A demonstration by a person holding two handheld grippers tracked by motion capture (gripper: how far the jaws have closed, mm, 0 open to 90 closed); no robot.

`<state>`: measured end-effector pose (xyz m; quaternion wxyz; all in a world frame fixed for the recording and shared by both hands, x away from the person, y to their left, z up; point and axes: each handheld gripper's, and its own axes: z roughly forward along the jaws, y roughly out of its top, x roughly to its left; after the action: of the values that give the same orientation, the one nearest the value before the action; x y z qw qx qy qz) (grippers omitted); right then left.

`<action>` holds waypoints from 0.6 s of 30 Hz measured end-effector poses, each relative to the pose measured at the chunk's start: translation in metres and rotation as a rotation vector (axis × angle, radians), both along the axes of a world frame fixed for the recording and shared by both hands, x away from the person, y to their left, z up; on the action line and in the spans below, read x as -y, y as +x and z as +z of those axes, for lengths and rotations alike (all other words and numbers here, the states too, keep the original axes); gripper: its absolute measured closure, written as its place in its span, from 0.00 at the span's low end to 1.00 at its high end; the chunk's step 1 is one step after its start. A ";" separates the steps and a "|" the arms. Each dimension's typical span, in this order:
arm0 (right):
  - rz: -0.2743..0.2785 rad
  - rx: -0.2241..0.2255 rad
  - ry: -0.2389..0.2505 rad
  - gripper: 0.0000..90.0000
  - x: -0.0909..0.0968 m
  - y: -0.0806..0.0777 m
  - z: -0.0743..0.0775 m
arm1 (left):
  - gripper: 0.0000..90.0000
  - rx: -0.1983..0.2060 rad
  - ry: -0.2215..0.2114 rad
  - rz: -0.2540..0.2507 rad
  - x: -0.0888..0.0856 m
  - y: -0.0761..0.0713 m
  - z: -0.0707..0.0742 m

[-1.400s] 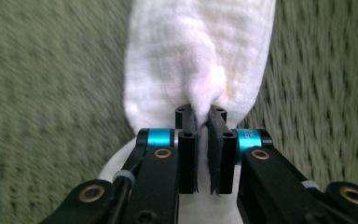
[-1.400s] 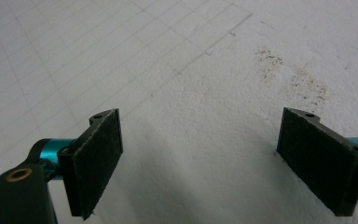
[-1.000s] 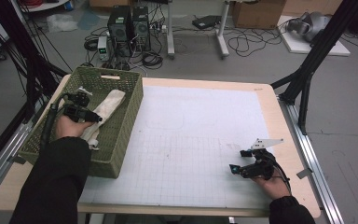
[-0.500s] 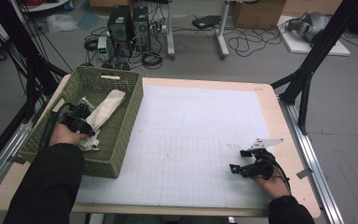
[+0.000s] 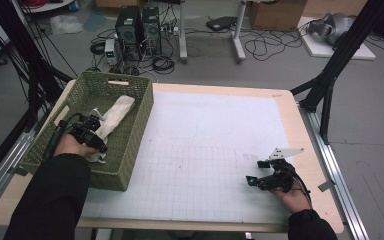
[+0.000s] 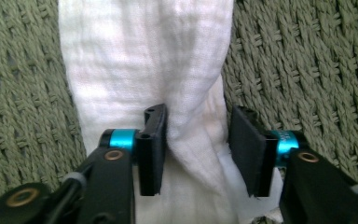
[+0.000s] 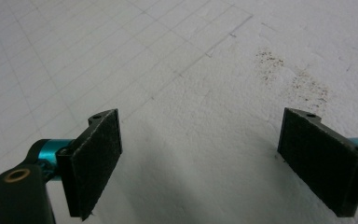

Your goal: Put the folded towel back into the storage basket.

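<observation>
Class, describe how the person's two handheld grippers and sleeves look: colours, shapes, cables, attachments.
Both sleeves are black. The left gripper and right gripper are black with flat rectangular black pads, turquoise metal collars and brass-coloured rivets. A black cable trails from each, and the right carries a grey three-cornered plate.

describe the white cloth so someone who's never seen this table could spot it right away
Start at the green woven basket on the table's left side. Inside it, a long, crumpled white cloth lies lengthwise, its near end between the left tongs. It is the one pale, soft thing against the dark green weave.
</observation>
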<state>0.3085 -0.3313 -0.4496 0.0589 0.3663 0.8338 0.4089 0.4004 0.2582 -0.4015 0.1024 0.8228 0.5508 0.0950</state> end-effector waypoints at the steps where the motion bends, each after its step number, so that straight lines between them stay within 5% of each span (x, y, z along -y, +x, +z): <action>1: 0.003 0.000 -0.002 0.14 0.000 0.000 0.000 | 0.90 -0.007 0.020 0.004 0.001 0.000 0.001; 3: 0.002 -0.002 -0.001 0.14 0.000 0.000 0.000 | 0.92 -0.025 0.001 0.011 0.001 -0.001 0.004; 8: 0.002 0.000 0.002 0.14 0.000 0.001 0.000 | 0.93 -0.079 -0.165 0.023 0.004 -0.003 0.013; 11: 0.003 0.003 0.000 0.14 0.000 0.001 0.000 | 0.89 -0.167 -0.230 -0.014 0.008 -0.004 0.010; 14: 0.000 0.001 -0.003 0.14 -0.001 0.000 0.000 | 0.65 -0.113 -0.231 0.003 0.007 -0.003 0.013; 18: 0.002 0.002 -0.004 0.14 -0.001 0.001 0.000 | 0.64 -0.051 -0.249 0.028 0.002 -0.003 0.017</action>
<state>0.3092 -0.3306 -0.4495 0.0603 0.3650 0.8349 0.4076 0.3979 0.2565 -0.3843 0.1884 0.7982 0.5722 0.0066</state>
